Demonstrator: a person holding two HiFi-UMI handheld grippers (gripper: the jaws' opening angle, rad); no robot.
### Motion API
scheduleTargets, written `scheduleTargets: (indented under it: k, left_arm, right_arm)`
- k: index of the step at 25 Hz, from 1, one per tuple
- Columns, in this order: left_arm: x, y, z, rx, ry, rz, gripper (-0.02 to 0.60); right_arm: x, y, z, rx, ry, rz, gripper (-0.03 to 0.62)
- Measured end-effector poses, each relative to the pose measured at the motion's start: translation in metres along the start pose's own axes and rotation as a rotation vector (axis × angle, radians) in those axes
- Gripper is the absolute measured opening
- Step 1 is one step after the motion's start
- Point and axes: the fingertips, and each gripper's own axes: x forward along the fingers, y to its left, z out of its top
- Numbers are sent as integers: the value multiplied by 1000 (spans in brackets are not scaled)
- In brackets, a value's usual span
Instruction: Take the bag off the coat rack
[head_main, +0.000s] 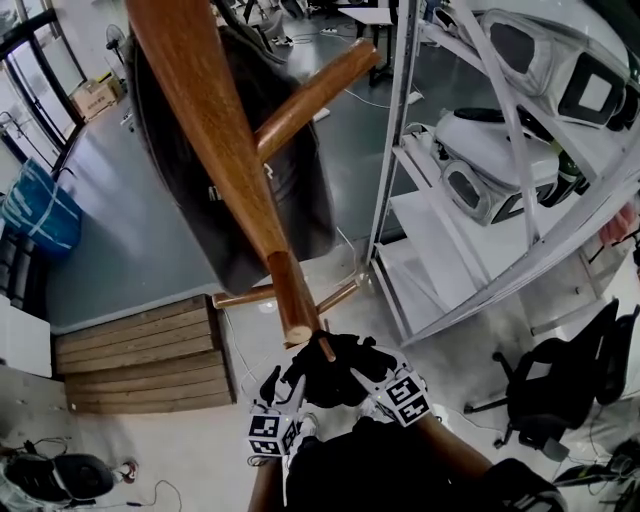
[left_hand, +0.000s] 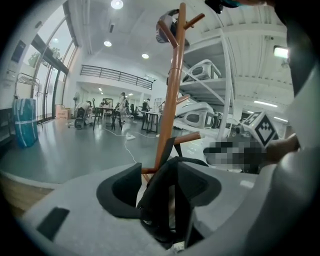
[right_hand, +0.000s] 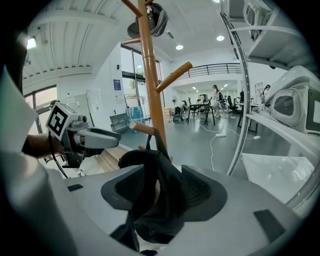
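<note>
The brown wooden coat rack is seen from above in the head view, its pole slanting down across the frame with pegs branching off. A dark grey garment is hung behind the pole. The black fabric bag is found low on the rack, just beside the tip of the low peg that points toward the person, bunched between both tools. On the left claw the jaws are held well apart; the bag's fabric lies in the gap, with clear space on one side, so nothing is clamped. On the right claw the jaws are likewise apart, a fold of the bag draped between them and not pinched. In the right gripper view a strap is seen running up from the bag to the low peg beside the pole. White metal shelving is noted right of the rack, wooden steps on the floor to its left.
</note>
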Motion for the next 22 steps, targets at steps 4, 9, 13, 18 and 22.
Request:
scheduleTargets:
  k: [4,9,13,18,22]
  left_arm:
    - [14,1,-18,28,77,-44,258]
    - [29,1,-40,51,188,-93,270]
    - [39,3,-57,69,261,-116,273]
    - [54,0,-75,117,317,-167,273]
    - [64,-1,-91,153,374,-188,273]
  right_arm:
    - [12,-10,-16,-7,71,19,225]
    - [24,-21,-33,5,141,34,238]
    - [34,-25,-46,3,194,60,242]
    - [49,-24,-65,-6,279,89,249]
    - [58,-24,-75,-19,314,80,250]
